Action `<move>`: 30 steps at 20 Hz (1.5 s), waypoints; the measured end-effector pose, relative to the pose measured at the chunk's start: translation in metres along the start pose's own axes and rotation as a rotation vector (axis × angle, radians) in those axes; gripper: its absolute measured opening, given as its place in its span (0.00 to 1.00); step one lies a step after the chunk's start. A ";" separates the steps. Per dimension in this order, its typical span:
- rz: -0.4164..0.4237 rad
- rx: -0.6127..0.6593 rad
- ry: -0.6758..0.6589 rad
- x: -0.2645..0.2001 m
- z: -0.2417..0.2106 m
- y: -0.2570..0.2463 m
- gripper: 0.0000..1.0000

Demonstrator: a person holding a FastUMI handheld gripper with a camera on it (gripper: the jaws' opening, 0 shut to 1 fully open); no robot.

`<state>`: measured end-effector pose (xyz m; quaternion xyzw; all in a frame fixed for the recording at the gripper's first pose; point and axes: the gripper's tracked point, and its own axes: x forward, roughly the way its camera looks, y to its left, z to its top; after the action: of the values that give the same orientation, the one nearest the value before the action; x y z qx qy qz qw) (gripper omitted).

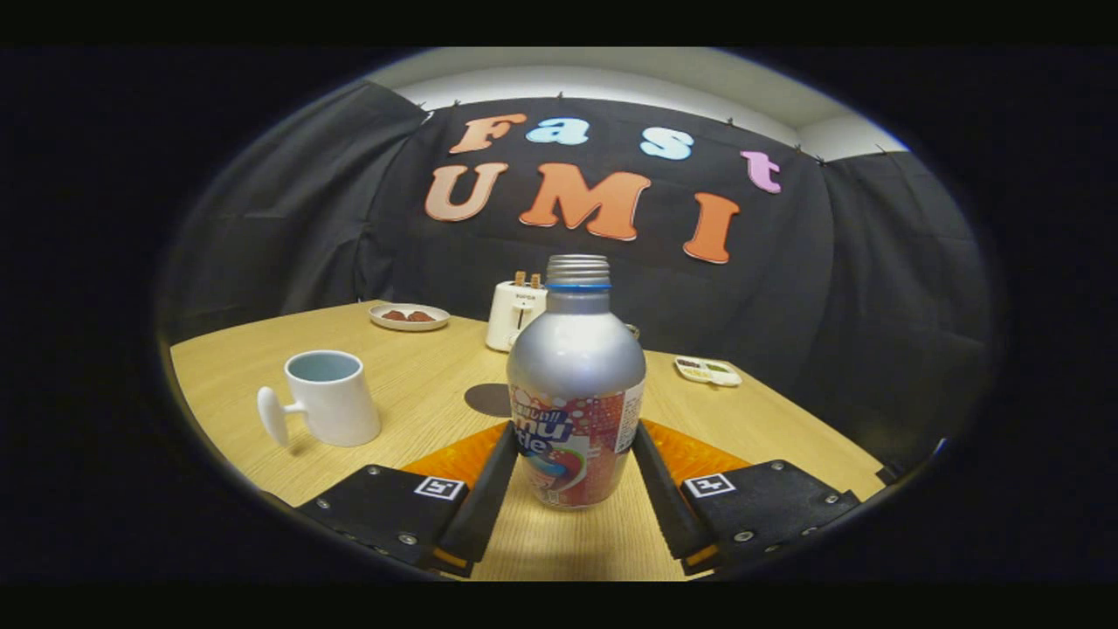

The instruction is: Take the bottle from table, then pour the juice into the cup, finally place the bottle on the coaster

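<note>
Bottle [576,384] first: it is standing upright on the table [419,393], sitting between the two fingers of the gripper [572,467]. The fingers are flanking its labelled lower body, each seeming to be touching or all but touching a side, but I cannot tell whether they are actually pressing, so a firm hold is not certain. Its base is still resting on the wood and its cap is looking screwed on.

Moving outward, a dark round coaster [487,399] is lying just behind the bottle to its left. Farther left, well apart from the fingers, the white cup [325,397] is standing upright with its handle pointing away from the bottle. Beyond these, a toaster [515,314], a small plate [409,316] with food and a little tray [707,371] are sitting near the far edge.

Judging by this, the task is only beginning: the taking is under way, while lifting, pouring into the cup and setting the bottle on the coaster are all remaining.
</note>
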<state>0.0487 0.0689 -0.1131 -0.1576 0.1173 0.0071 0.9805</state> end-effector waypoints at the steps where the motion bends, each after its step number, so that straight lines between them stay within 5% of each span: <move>1: 0.000 -0.028 -0.006 0.000 0.005 0.004 0.76; 11: 0.063 -0.279 -0.015 0.006 0.025 0.061 0.76; 20: 0.065 -0.631 -0.035 0.015 0.031 0.082 0.77; 30: -0.019 -0.968 -0.097 0.022 0.047 0.073 0.76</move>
<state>0.0769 0.1525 -0.0973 -0.5962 0.0532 0.0592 0.7989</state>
